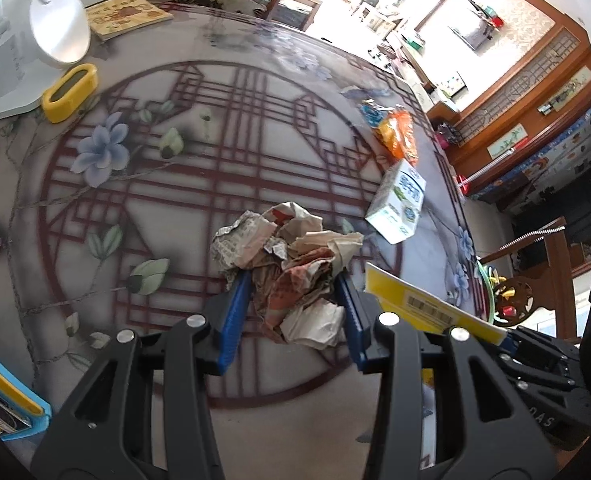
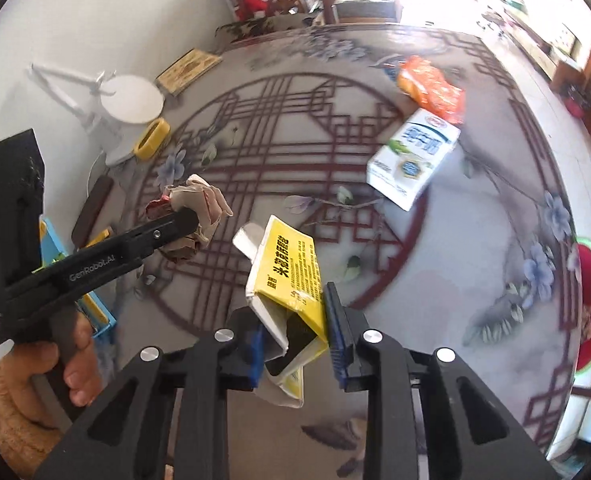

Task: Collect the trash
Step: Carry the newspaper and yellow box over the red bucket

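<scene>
L gripper (image 1: 293, 300) pinches the crumpled paper wad (image 1: 291, 268) betw. its blue pads; R gripper (image 2: 295, 344) is clamped on the opened yellow carton (image 2: 285, 280), which looks lifted off the table (image 2: 435, 280). Step in hand: pickup, both loads held; next calls for a bin, none in view, w/ milk carton (image 2: 413, 160) and orange wrapper (image 2: 433, 88) left ahead-right of R tongs. Hard to tell: far-R frame is blurred, carton's lower end is hidden by the pads.
</scene>
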`<act>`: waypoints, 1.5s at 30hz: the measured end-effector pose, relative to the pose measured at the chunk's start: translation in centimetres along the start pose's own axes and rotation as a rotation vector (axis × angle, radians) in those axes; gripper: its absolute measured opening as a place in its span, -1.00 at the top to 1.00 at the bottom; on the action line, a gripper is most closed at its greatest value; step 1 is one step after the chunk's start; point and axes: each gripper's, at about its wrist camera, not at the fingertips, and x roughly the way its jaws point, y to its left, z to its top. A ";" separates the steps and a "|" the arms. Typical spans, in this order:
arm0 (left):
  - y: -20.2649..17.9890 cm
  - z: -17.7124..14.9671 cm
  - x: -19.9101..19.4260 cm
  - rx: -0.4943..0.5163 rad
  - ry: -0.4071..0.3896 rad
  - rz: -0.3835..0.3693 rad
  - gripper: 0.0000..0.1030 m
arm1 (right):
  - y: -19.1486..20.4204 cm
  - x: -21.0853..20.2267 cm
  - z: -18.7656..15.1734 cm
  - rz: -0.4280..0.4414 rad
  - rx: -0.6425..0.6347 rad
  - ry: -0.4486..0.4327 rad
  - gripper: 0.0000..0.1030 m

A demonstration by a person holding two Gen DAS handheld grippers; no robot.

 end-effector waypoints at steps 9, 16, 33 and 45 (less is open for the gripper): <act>-4.0 -0.4 0.6 0.065 0.016 -0.026 0.20 | -3.7 -2.9 -1.8 0.008 0.085 -0.049 0.51; -7.8 -1.3 1.3 0.120 0.032 -0.035 0.20 | -7.3 -5.1 -2.8 0.017 0.155 -0.089 0.51; -19.4 -2.8 5.5 0.238 0.066 -0.059 0.20 | -20.0 -9.4 -5.6 -0.001 0.316 -0.147 0.51; -28.0 -4.6 9.4 0.364 0.148 -0.141 0.20 | -34.4 -12.3 -9.1 -0.113 0.573 -0.183 0.51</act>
